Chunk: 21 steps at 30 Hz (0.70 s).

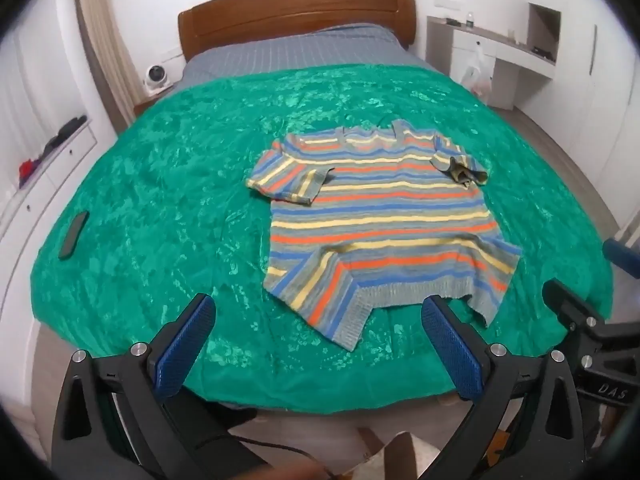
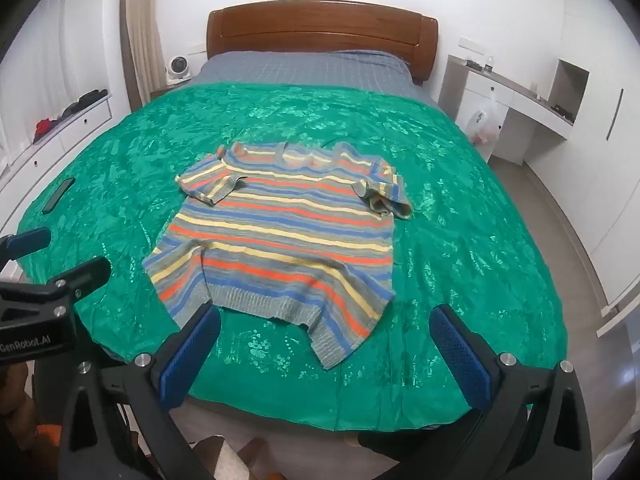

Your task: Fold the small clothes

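Left hand-held gripper (image 1: 316, 316): jaws wide apart, empty, just short of hem. Shirt (image 1: 372, 220) centre of bed (image 1: 160, 168), near-left hem corner flipped, far sleeve bunched. Right hand-held gripper (image 2: 324, 328): equally wide, empty. Risk: pinching slick green cover (image 2: 460, 208) with hem; folding over flipped corner, locking in creases.
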Each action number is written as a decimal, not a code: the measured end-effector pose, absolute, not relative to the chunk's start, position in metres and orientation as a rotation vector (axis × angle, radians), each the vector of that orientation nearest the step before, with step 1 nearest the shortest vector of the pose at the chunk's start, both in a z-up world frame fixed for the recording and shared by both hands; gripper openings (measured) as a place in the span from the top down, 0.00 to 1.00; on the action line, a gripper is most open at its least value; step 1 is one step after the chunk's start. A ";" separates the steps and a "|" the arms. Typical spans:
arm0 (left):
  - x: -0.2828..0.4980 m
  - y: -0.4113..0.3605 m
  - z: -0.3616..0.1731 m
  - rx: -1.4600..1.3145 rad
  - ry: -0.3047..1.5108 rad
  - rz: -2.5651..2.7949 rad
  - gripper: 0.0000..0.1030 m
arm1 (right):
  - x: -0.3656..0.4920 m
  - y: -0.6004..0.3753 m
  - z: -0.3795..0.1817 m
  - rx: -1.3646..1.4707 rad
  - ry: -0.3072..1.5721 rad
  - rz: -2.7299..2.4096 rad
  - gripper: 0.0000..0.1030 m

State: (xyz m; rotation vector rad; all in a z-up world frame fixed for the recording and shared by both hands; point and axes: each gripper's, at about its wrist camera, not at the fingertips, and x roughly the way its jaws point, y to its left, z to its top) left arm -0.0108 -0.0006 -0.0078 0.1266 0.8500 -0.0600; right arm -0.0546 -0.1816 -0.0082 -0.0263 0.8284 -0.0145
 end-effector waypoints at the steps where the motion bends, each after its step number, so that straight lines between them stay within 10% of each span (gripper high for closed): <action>1: -0.006 0.001 -0.008 0.123 0.852 -0.057 0.00 | -0.053 -0.184 -0.008 -0.012 0.825 -0.017 0.00; 21: 0.009 0.001 -0.031 0.080 0.890 -0.034 0.00 | -0.031 -0.197 -0.023 -0.044 0.921 -0.145 0.00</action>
